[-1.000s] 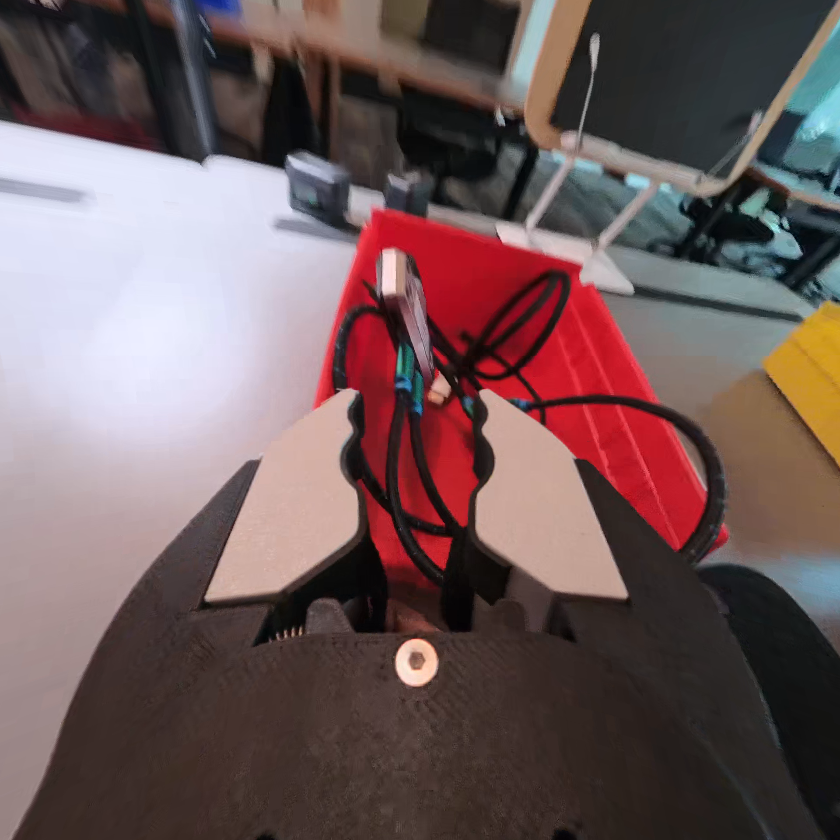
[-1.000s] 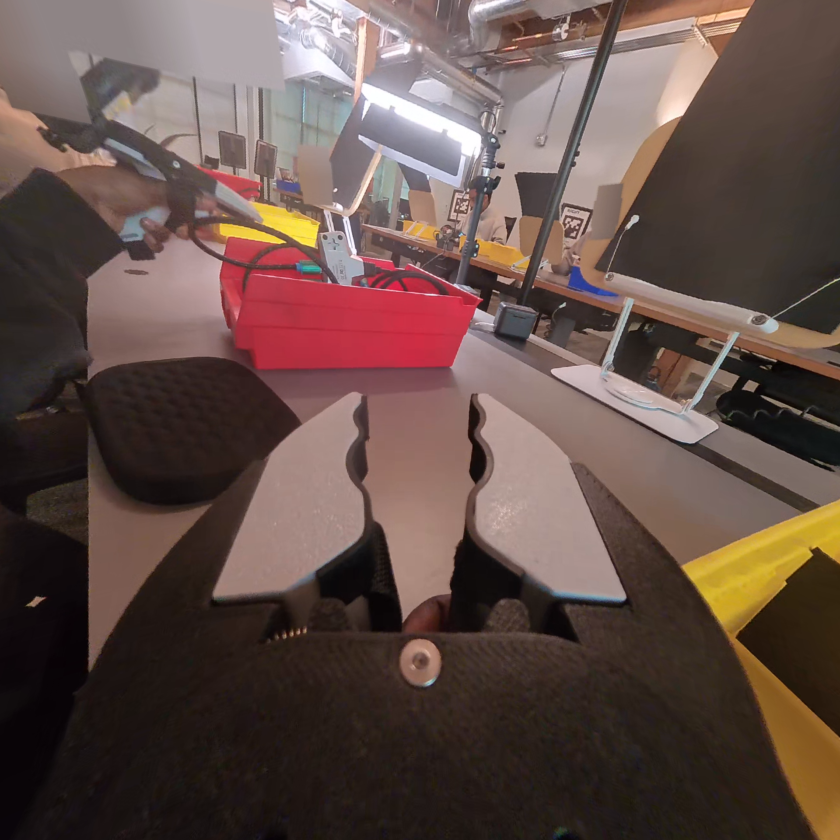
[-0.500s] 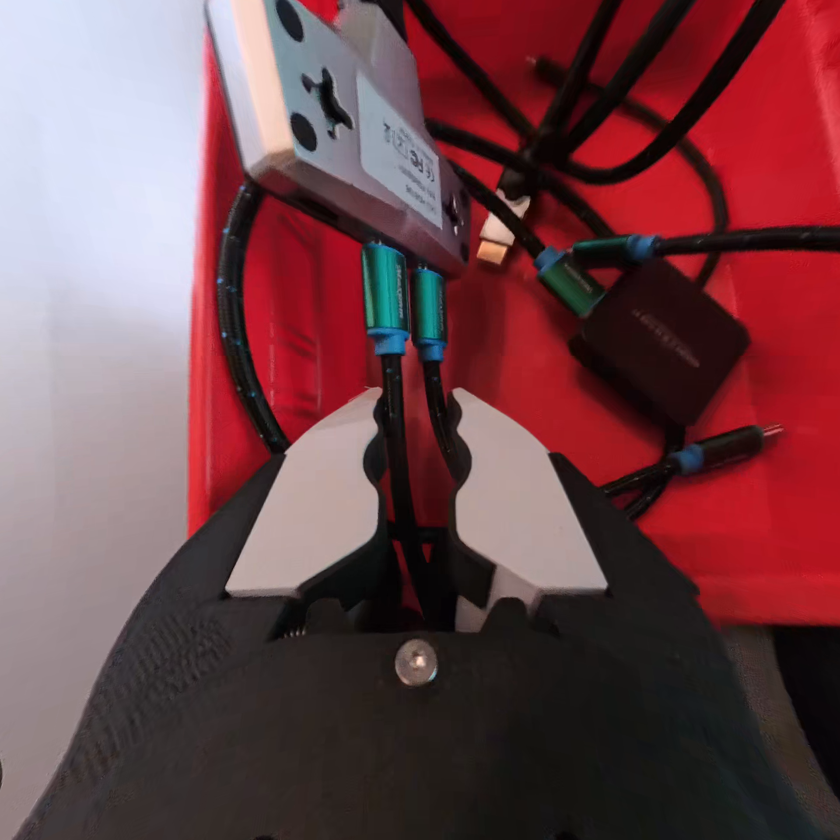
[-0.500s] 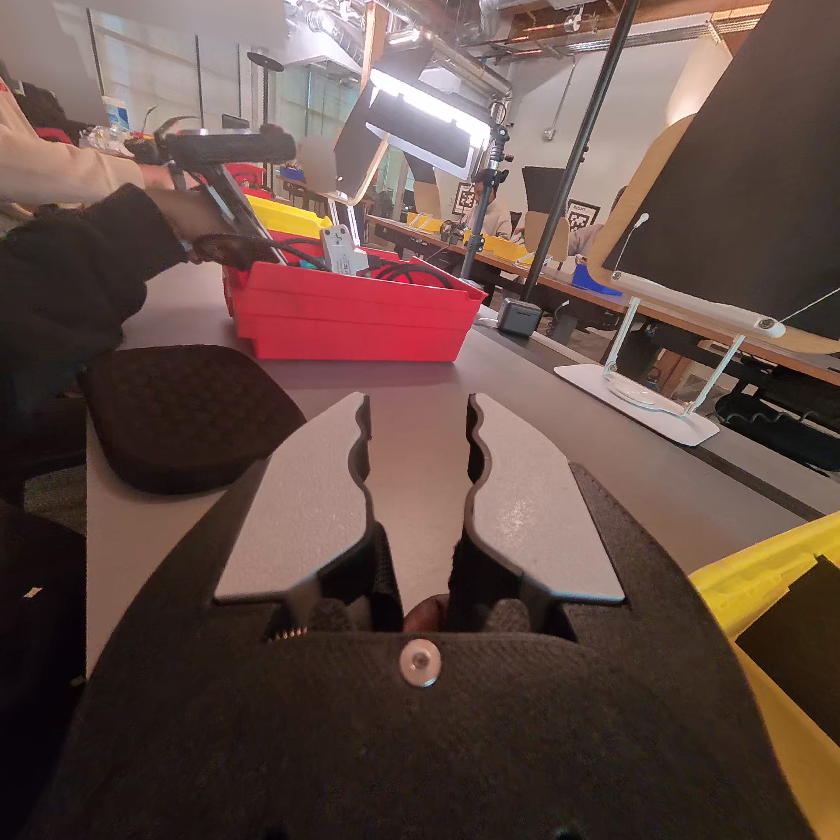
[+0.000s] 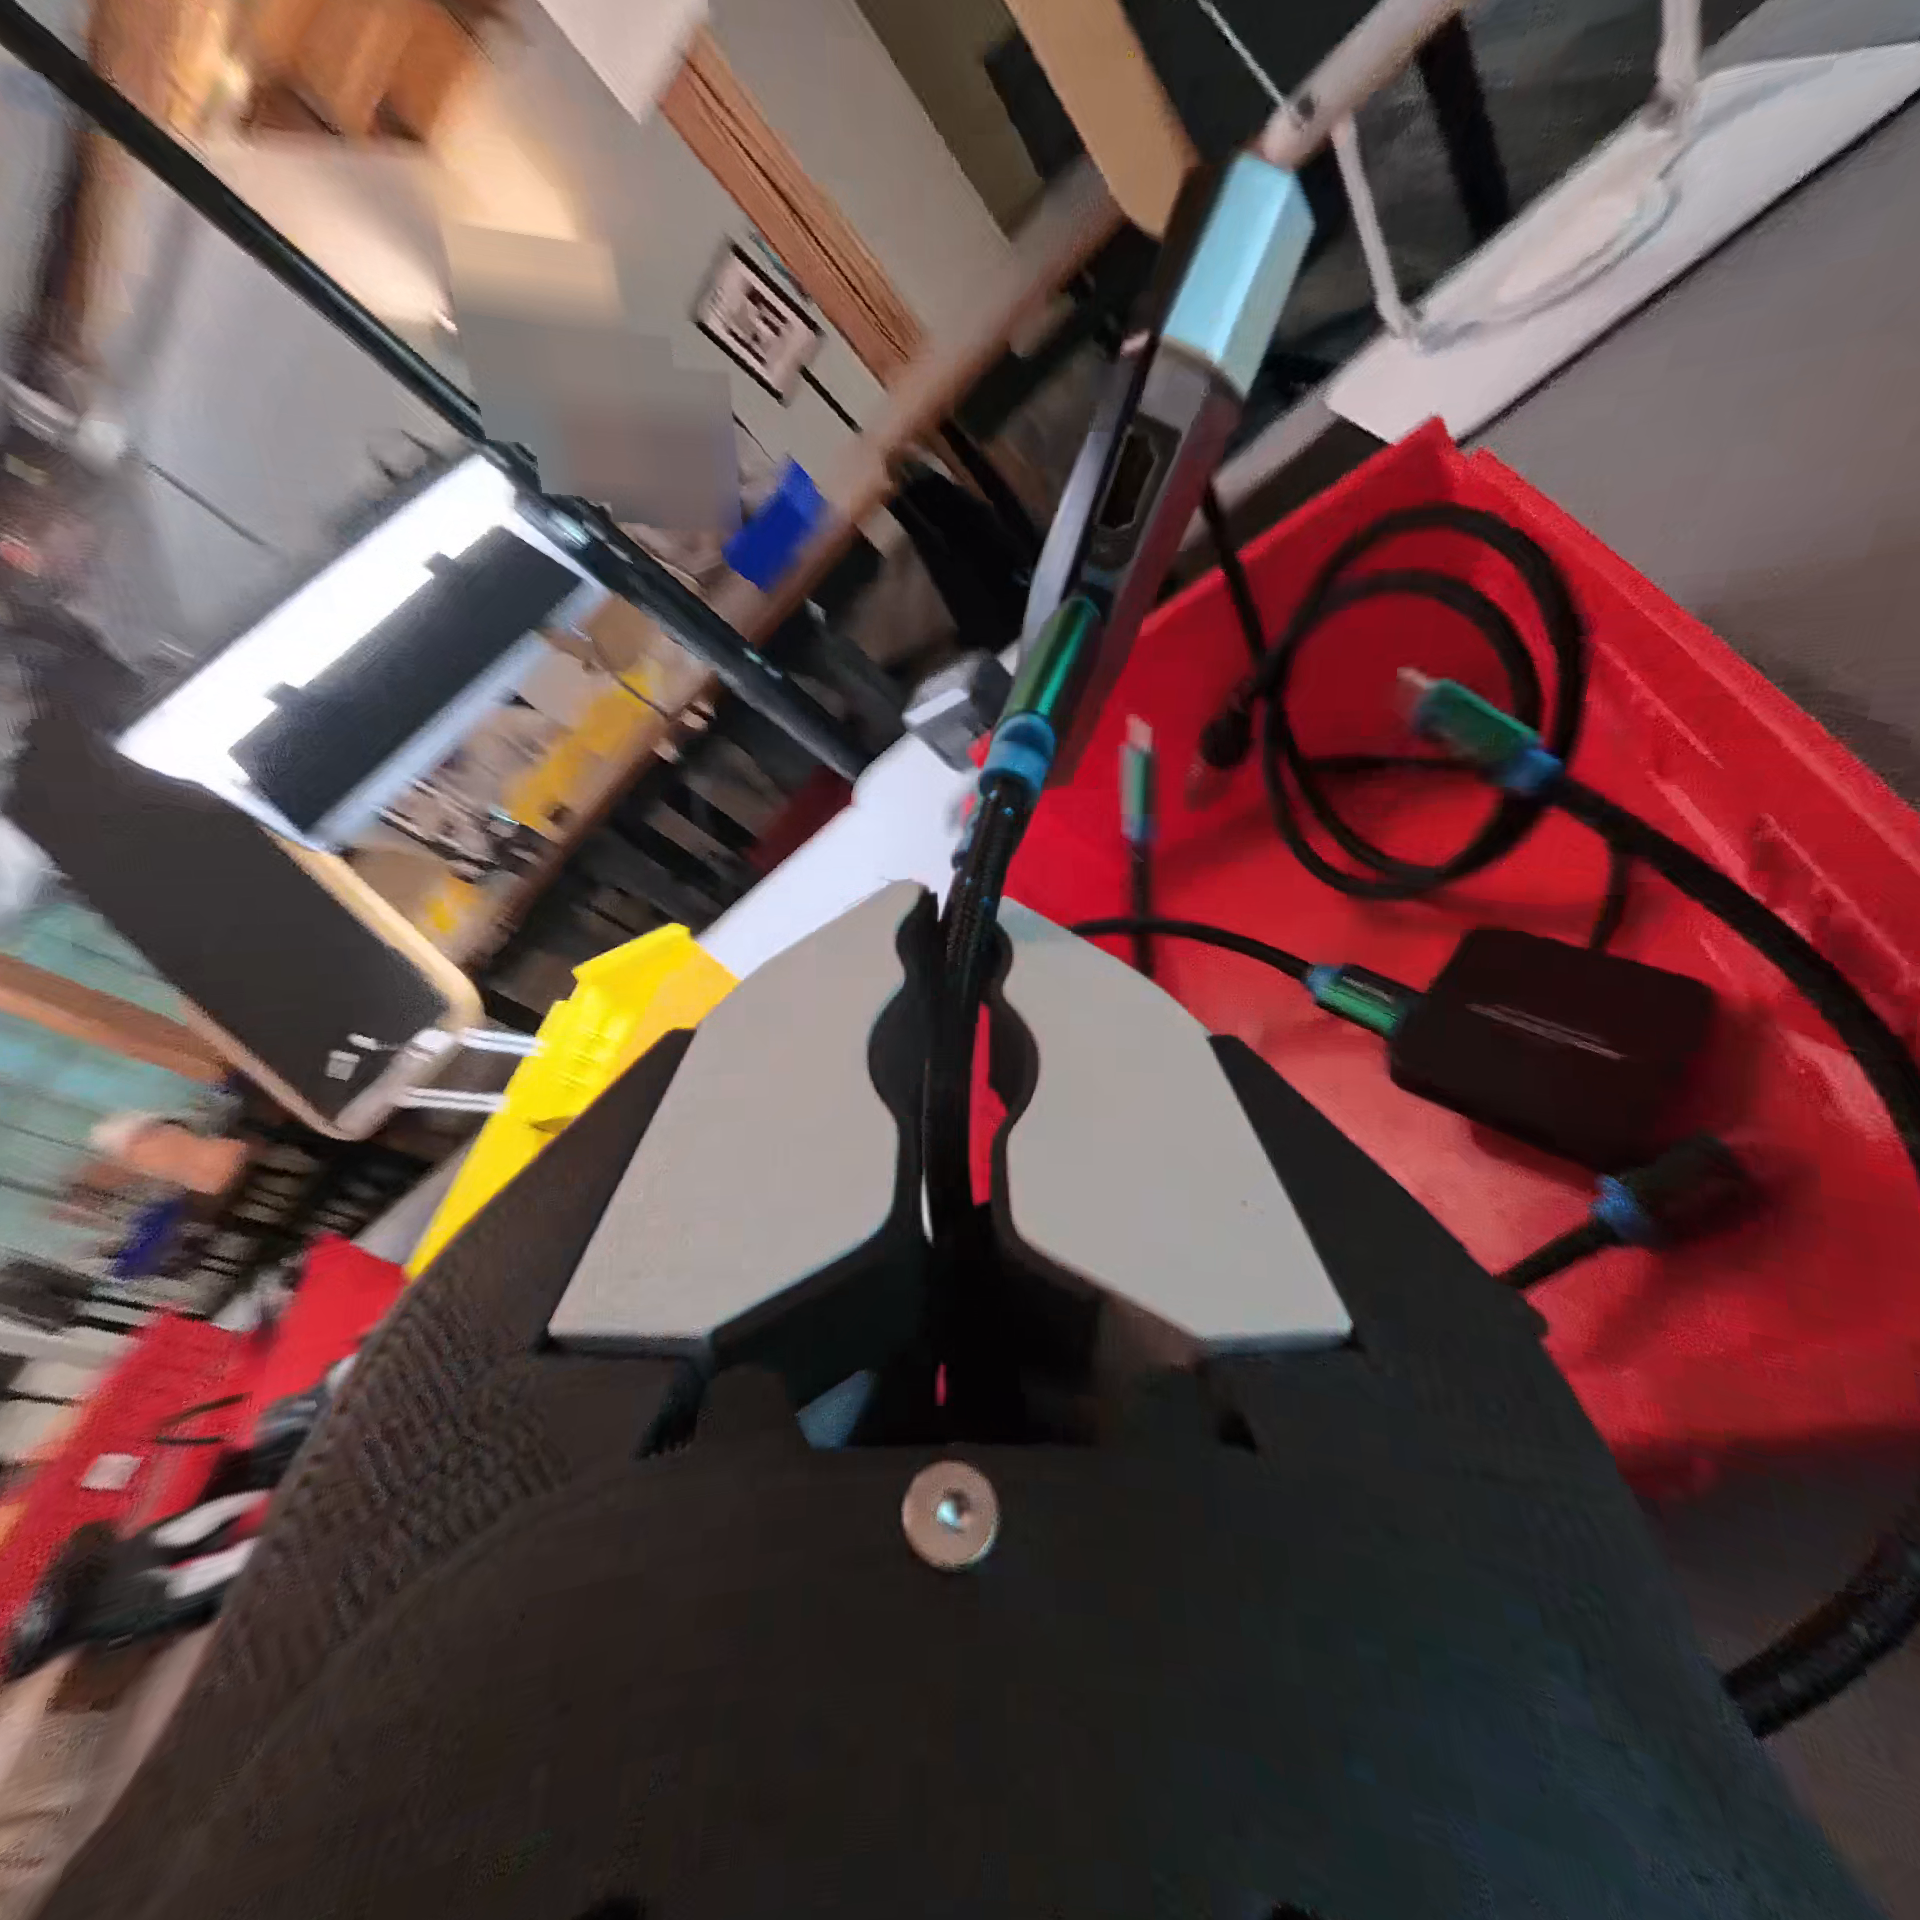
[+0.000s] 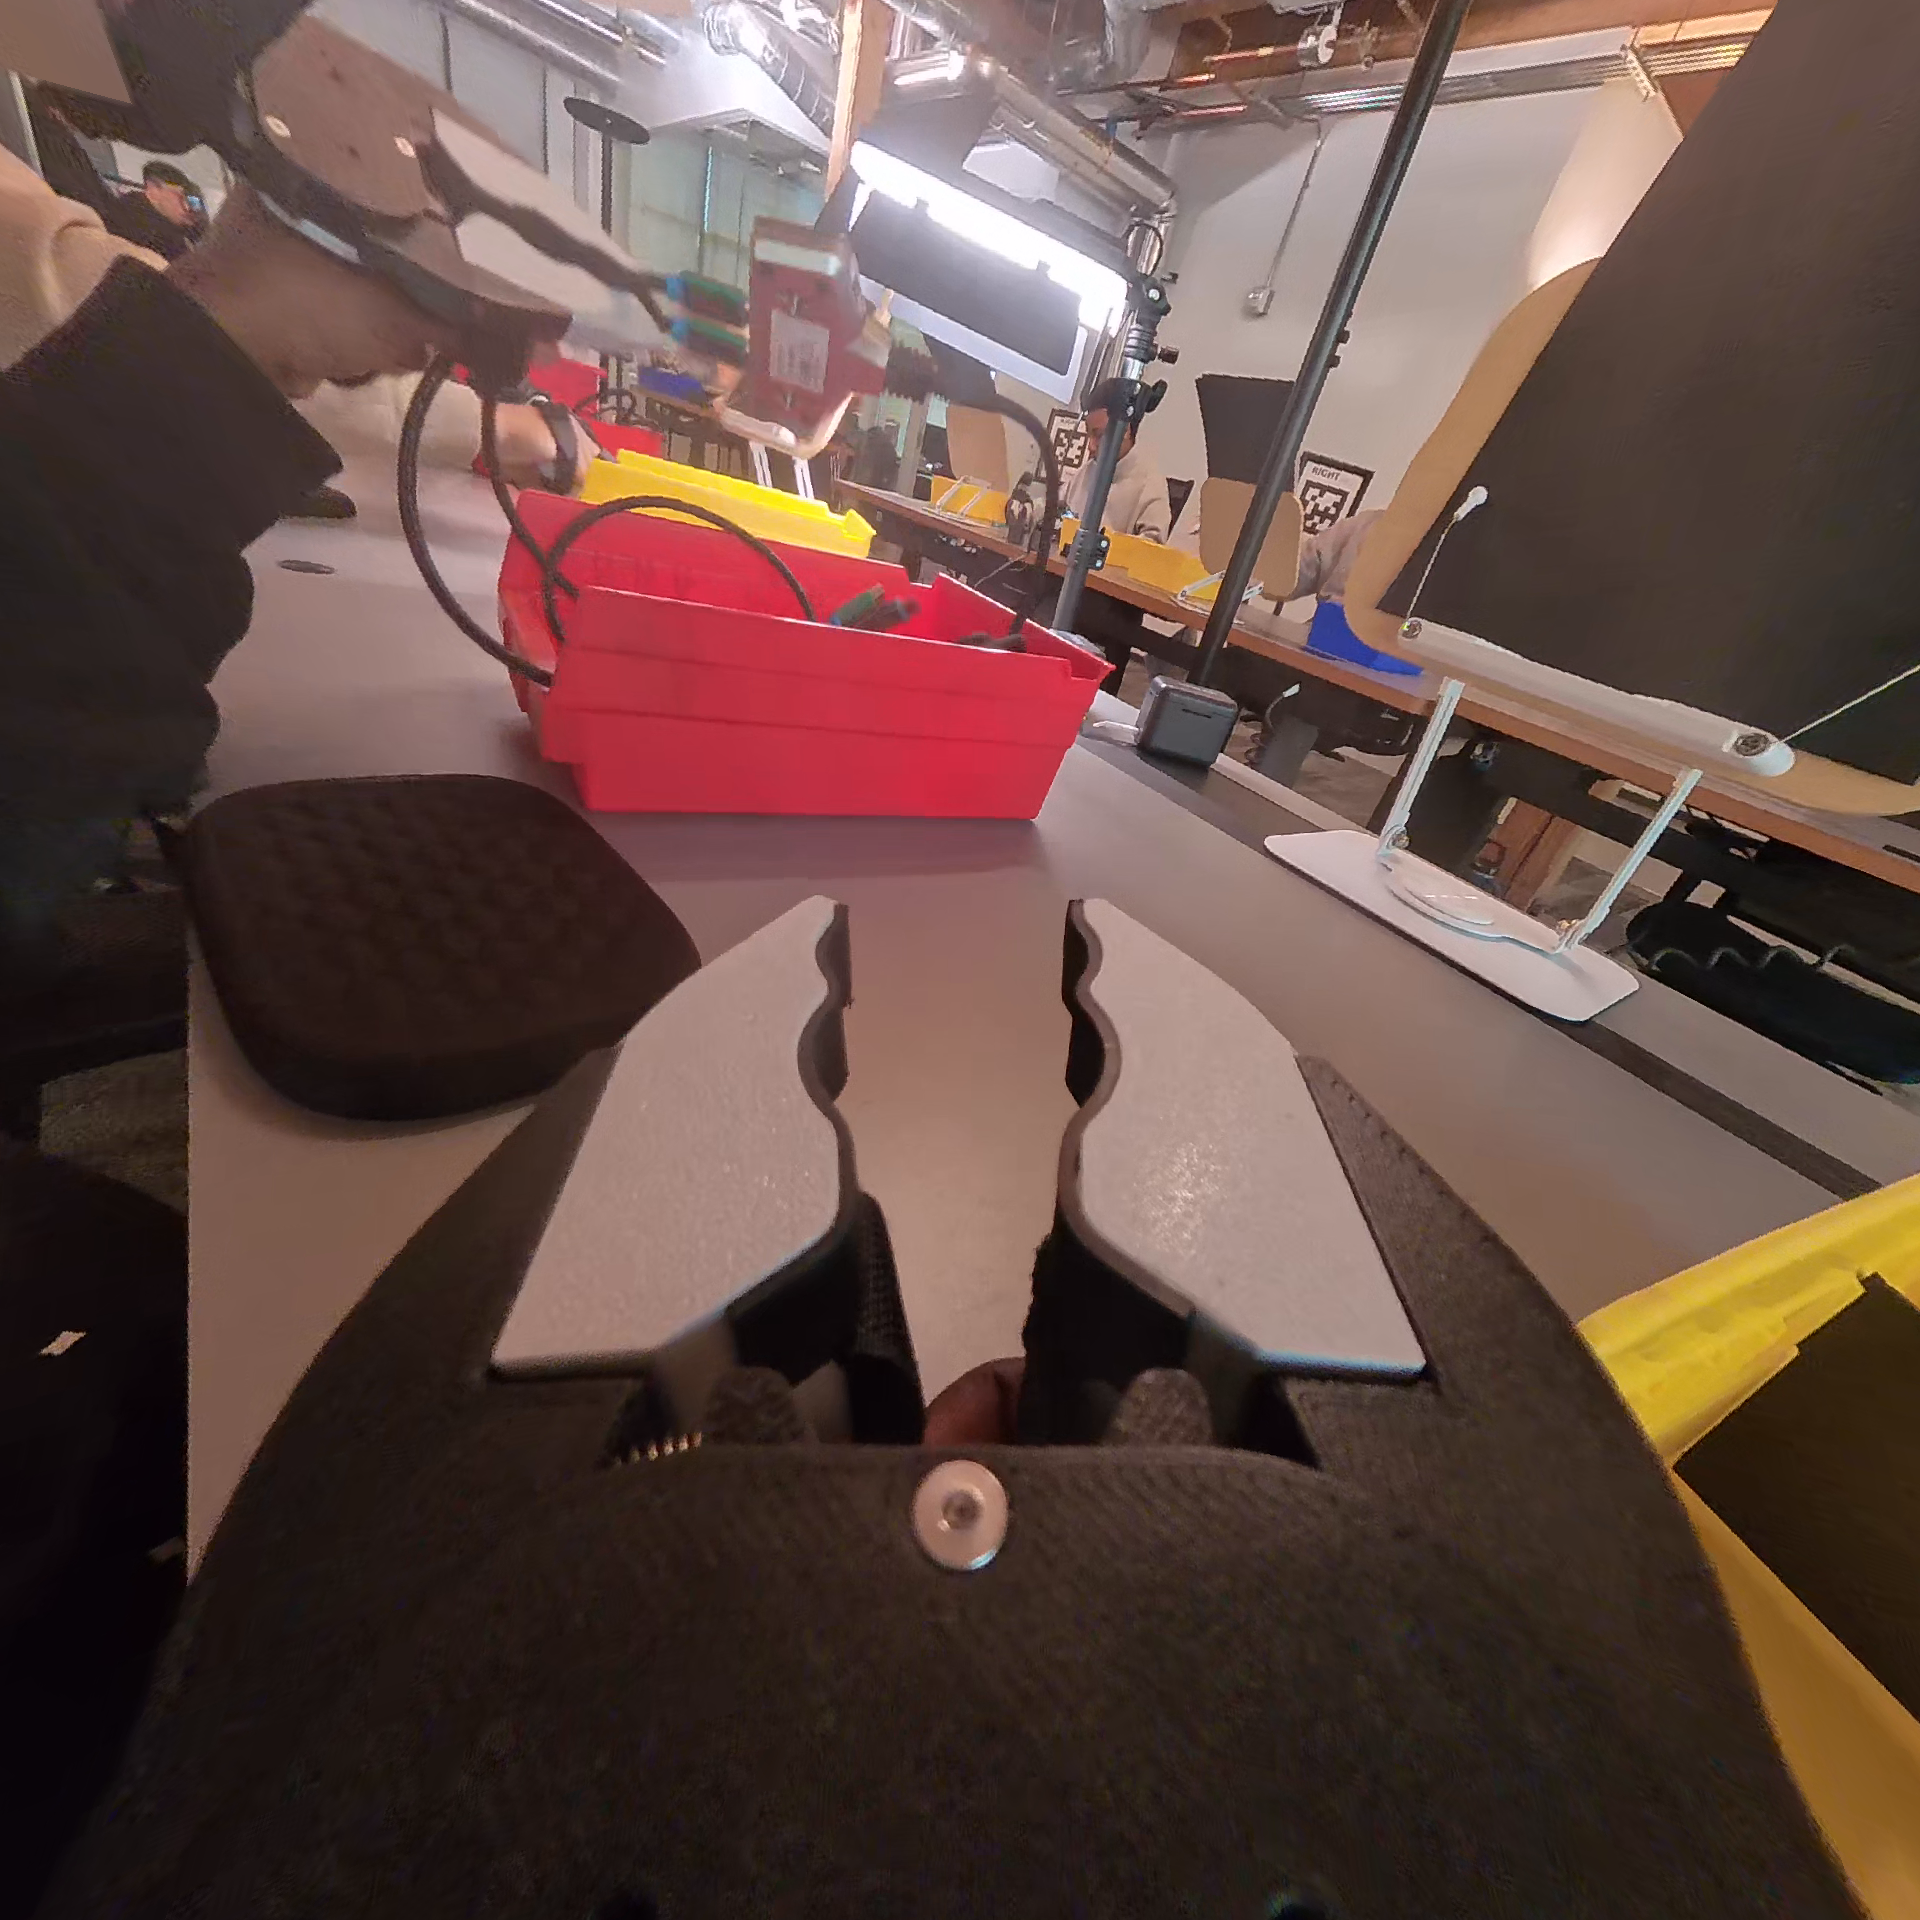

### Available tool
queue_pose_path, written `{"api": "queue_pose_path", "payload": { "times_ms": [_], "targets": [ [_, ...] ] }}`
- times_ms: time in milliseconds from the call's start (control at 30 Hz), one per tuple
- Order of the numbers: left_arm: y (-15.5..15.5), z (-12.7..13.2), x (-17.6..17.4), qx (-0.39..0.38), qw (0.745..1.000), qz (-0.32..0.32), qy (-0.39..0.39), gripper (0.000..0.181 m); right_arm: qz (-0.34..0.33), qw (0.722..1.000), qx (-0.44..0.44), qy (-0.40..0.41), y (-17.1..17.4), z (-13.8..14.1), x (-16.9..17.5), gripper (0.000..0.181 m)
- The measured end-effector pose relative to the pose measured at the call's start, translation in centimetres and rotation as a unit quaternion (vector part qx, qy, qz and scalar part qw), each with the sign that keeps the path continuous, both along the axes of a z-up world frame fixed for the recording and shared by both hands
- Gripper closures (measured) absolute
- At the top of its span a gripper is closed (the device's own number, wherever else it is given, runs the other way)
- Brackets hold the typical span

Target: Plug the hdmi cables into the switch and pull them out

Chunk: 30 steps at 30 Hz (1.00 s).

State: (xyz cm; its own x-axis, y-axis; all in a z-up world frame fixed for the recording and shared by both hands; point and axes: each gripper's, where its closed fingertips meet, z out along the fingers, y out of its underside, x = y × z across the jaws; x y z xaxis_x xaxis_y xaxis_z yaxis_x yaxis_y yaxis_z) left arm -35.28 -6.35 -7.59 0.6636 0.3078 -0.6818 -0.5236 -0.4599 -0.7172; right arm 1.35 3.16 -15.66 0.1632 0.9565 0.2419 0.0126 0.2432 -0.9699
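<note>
Left tongs (image 5: 951,940) clenched on two braided HDMI cables (image 5: 987,831), dangling one silver switch (image 5: 1174,416) above one red bin (image 5: 1714,790) holding one black box (image 5: 1548,1039); right tongs (image 6: 951,935) released, low over the surface (image 6: 1195,894).

Grey table (image 6: 935,862) carries a red bin (image 6: 810,717) at centre, a black pad (image 6: 416,935) near left, a white stand base (image 6: 1455,935) right, and a small grey box (image 6: 1190,717) far behind the bin.
</note>
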Motion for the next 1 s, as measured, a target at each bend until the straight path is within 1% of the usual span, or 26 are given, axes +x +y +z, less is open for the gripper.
{"api": "queue_pose_path", "payload": {
  "times_ms": [100, 200, 300, 367, 500, 567, 600, 633, 700, 733, 767, 833, 867, 933, 1000],
  "targets": [
    [0.1, 2.7, 1.3, 0.048, 0.995, 0.010, 0.081, 0.174, -0.002, 1.000, 0.007, -0.002, -0.1, 0.0, 0.0, 0.142],
    [0.0, 5.2, 3.0, 0.111, 0.983, 0.008, 0.144, 0.174, -0.002, 1.000, 0.011, -0.003, -0.1, -0.1, -0.1, 0.142],
    [-0.9, 8.0, 5.3, 0.192, 0.959, 0.003, 0.206, 0.175, -0.002, 1.000, 0.012, -0.004, -0.2, -0.1, -0.1, 0.142],
    [-1.3, 9.5, 7.2, 0.239, 0.943, -0.010, 0.232, 0.174, -0.002, 1.000, 0.012, -0.005, -0.2, -0.1, -0.1, 0.142],
    [-2.0, 11.6, 11.5, 0.302, 0.909, -0.035, 0.285, 0.174, -0.003, 1.000, 0.018, -0.007, -0.2, -0.1, -0.2, 0.142],
    [-2.2, 12.3, 13.9, 0.324, 0.894, -0.058, 0.306, 0.175, -0.004, 1.000, 0.024, -0.007, -0.3, -0.1, -0.2, 0.142],
    [-2.2, 12.5, 15.2, 0.331, 0.887, -0.073, 0.313, 0.174, -0.005, 0.999, 0.031, -0.005, -0.4, 0.0, -0.2, 0.141],
    [-2.0, 12.6, 16.3, 0.335, 0.882, -0.089, 0.319, 0.174, -0.013, 0.999, 0.046, 0.002, -0.3, 0.2, -0.1, 0.135],
    [-1.3, 12.5, 18.6, 0.332, 0.874, -0.126, 0.331, 0.174, -0.061, 0.991, 0.111, 0.039, 0.1, 1.6, 0.4, 0.113],
    [-0.8, 12.2, 19.8, 0.326, 0.871, -0.145, 0.337, 0.174, -0.096, 0.979, 0.170, 0.063, 0.1, 2.6, 0.9, 0.105],
    [-0.2, 11.8, 20.8, 0.317, 0.870, -0.162, 0.342, 0.174, -0.136, 0.958, 0.236, 0.088, 0.0, 3.7, 1.5, 0.099],
    [1.3, 10.7, 22.6, 0.289, 0.868, -0.195, 0.353, 0.174, -0.195, 0.908, 0.347, 0.133, -1.1, 5.7, 2.7, 0.097],
    [2.0, 10.1, 23.5, 0.273, 0.866, -0.210, 0.362, 0.175, -0.205, 0.891, 0.376, 0.153, -2.0, 6.4, 3.0, 0.094],
    [3.4, 8.6, 25.2, 0.238, 0.861, -0.235, 0.382, 0.175, -0.195, 0.881, 0.399, 0.163, -3.3, 6.7, 2.6, 0.088],
    [4.7, 7.1, 26.7, 0.202, 0.856, -0.254, 0.402, 0.173, -0.203, 0.870, 0.433, 0.121, -3.3, 6.2, 1.5, 0.087]
  ]
}}
